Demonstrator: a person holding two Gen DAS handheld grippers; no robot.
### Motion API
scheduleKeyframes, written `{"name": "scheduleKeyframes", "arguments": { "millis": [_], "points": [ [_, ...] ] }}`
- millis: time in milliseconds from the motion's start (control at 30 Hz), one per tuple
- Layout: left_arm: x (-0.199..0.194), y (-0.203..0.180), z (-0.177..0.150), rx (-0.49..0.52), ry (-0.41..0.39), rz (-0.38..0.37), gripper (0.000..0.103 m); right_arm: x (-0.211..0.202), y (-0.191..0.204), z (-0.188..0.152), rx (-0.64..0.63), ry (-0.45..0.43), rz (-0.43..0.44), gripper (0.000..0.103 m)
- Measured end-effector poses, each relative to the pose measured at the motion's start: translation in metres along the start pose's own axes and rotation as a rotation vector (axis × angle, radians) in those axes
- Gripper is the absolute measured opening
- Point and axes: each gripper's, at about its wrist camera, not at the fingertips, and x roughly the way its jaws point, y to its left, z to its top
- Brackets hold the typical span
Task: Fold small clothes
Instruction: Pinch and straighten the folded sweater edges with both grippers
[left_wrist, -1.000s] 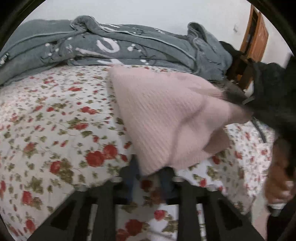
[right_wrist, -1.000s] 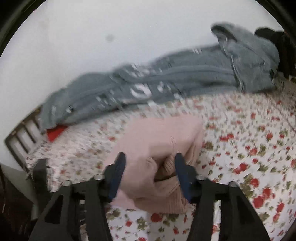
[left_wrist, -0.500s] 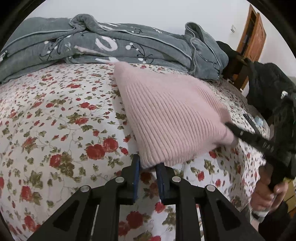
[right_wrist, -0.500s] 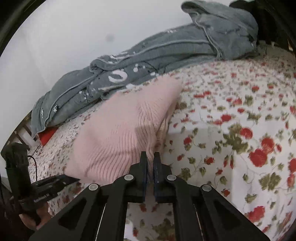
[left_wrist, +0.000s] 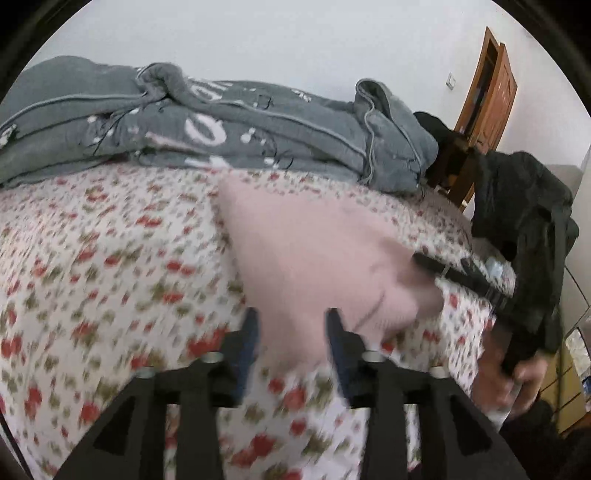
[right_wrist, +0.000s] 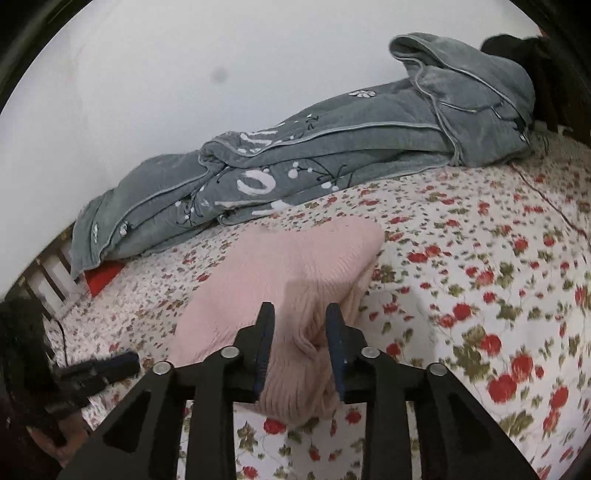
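A pink ribbed knit garment lies folded on the floral bed sheet. My left gripper stands over its near corner; the jaws are opening, cloth lies between them, and the pads do not press on it. In the right wrist view the same garment lies flat with a bunched fold at its near edge. My right gripper straddles that fold, jaws opening, pads clear of the knit. Each view shows the other gripper at the garment's far side: the right one and the left one.
A rumpled grey blanket with white print runs along the wall behind the garment. A black jacket hangs at the bed's right end near a wooden door. A red item lies by the slatted rail.
Half a second ago both grippers were shut on the garment's edges; now both sets of jaws stand apart and the cloth rests on the bed. The left gripper has lifted.
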Motion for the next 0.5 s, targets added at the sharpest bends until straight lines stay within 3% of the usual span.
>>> {"name": "scheduleKeyframes", "arguments": {
  "millis": [100,167,333,433,500],
  "points": [
    [0.02,-0.017,0.017,0.023,-0.011,-0.014,0.055,0.015,-0.002,-0.006,-0.031,0.035,-0.067,0.029],
    [0.04,-0.026,0.021,0.045,0.013,0.03,0.055,0.021,-0.012,-0.011,-0.016,0.035,-0.078,0.029],
    [0.071,-0.023,-0.008,0.103,0.091,0.135,0.059,0.029,-0.019,-0.022,-0.032,0.054,-0.095,0.028],
    [0.067,-0.008,-0.016,0.042,0.117,0.065,0.061,0.029,-0.02,-0.024,-0.041,0.07,-0.095,0.029],
    [0.062,0.002,-0.012,-0.011,0.121,0.026,0.061,0.026,-0.02,-0.019,-0.047,0.08,-0.097,0.041]
  ]
}}
